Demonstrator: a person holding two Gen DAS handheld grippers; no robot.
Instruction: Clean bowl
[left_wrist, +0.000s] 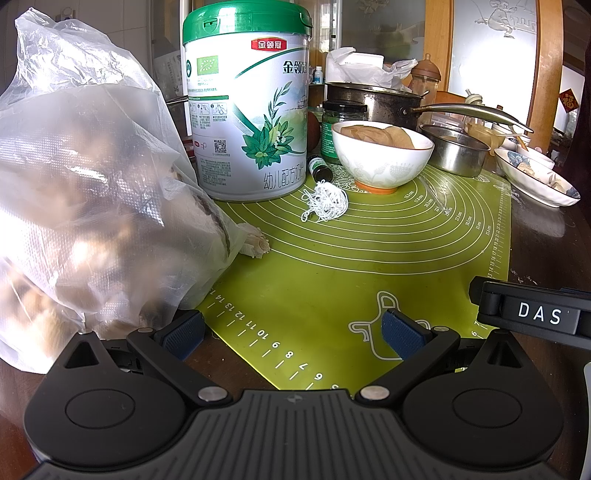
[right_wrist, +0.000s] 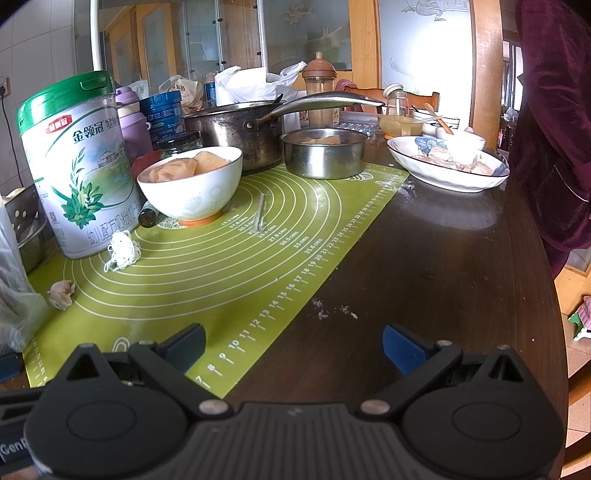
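Observation:
A white bowl (left_wrist: 382, 160) with an orange foot stands at the far side of the green silicone mat (left_wrist: 332, 288); crumpled brownish paper fills it. The right wrist view shows the same bowl (right_wrist: 192, 188) at mid left on the mat (right_wrist: 229, 280). My left gripper (left_wrist: 293, 334) is open, low over the mat's near edge, well short of the bowl, nothing between its blue pads. My right gripper (right_wrist: 293, 349) is open too, hovering over the mat's edge and the dark table, empty. Its black body (left_wrist: 532, 310) shows at the right of the left wrist view.
A tall formula tin (left_wrist: 247, 103) stands left of the bowl, a bundle of white string (left_wrist: 325, 201) in front. A full plastic bag (left_wrist: 85, 206) crowds the left. Behind are a dark pot (right_wrist: 236, 136), a steel tin (right_wrist: 325, 153) and a plate (right_wrist: 448, 166). A person in purple (right_wrist: 554, 129) stands right.

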